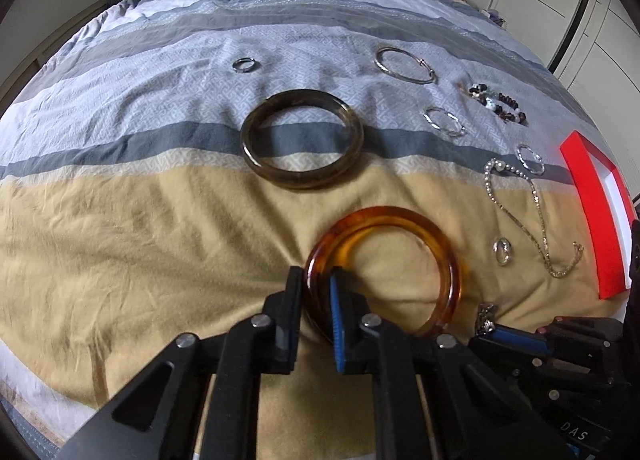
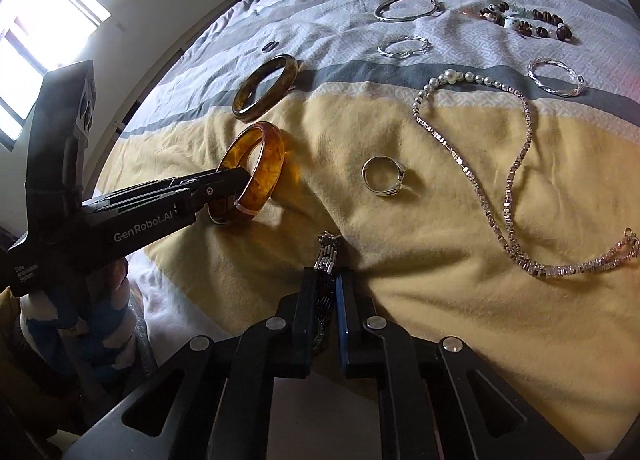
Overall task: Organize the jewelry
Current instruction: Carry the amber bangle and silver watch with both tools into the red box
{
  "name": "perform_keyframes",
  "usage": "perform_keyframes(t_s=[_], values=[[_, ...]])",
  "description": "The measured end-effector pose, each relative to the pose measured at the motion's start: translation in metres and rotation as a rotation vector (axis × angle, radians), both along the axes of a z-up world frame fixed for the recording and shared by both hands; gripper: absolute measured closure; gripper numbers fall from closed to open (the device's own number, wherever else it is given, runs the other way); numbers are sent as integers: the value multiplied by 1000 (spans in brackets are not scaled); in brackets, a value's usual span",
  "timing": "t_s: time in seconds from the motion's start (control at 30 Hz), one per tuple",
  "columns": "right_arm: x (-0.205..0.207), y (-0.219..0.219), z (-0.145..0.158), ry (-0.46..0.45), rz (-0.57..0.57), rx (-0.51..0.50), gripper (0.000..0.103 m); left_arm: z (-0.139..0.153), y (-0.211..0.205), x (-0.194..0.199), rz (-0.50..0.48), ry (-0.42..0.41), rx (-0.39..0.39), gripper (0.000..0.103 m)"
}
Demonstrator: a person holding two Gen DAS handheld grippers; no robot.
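Your left gripper (image 1: 316,300) has its jaws pinched on the rim of the amber bangle (image 1: 384,268), one finger inside the ring and one outside, the bangle tipped up off the striped bedspread (image 1: 120,219). Your right gripper (image 2: 324,300) is clamped on a metal-link watch band (image 2: 328,254), whose links stick out past the fingertips; what looks like the watch dial sits between the jaws lower down. From the right wrist view you can read "GenRobot.AI" in white on the left gripper's arm, with smaller print below it too blurred to make out; in the left wrist view, "DAS" shows on the right gripper's body. Just beyond lies a silver ring (image 2: 384,175), then a long bead-and-pearl necklace (image 2: 480,163) looped beside it. At the right edge of the left wrist view sits a red box (image 1: 592,211) with a white lining; you cannot tell what is in it. Farther off lie a dark brown bangle (image 1: 302,139), three silver bracelets, a beaded bracelet (image 1: 500,103) and a small ring (image 1: 245,65).
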State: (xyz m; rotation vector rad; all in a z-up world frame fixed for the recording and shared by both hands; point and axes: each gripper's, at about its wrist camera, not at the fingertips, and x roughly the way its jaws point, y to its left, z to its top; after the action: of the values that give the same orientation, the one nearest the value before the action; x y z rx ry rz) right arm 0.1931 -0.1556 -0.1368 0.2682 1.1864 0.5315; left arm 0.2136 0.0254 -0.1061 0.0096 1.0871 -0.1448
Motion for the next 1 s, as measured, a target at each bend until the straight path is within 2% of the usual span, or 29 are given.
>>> perform_keyframes(t_s=[0.37, 0.6, 1.0], values=[[-15, -3, 33, -87, -4, -13, 94, 32, 14, -24, 80, -55, 22, 94], [-39, -3, 69, -157, -15, -9, 94, 61, 23, -53, 107, -105, 33, 94], [-99, -34, 139, -301, -79, -3, 94, 122, 5, -115, 74, -225, 40, 94]])
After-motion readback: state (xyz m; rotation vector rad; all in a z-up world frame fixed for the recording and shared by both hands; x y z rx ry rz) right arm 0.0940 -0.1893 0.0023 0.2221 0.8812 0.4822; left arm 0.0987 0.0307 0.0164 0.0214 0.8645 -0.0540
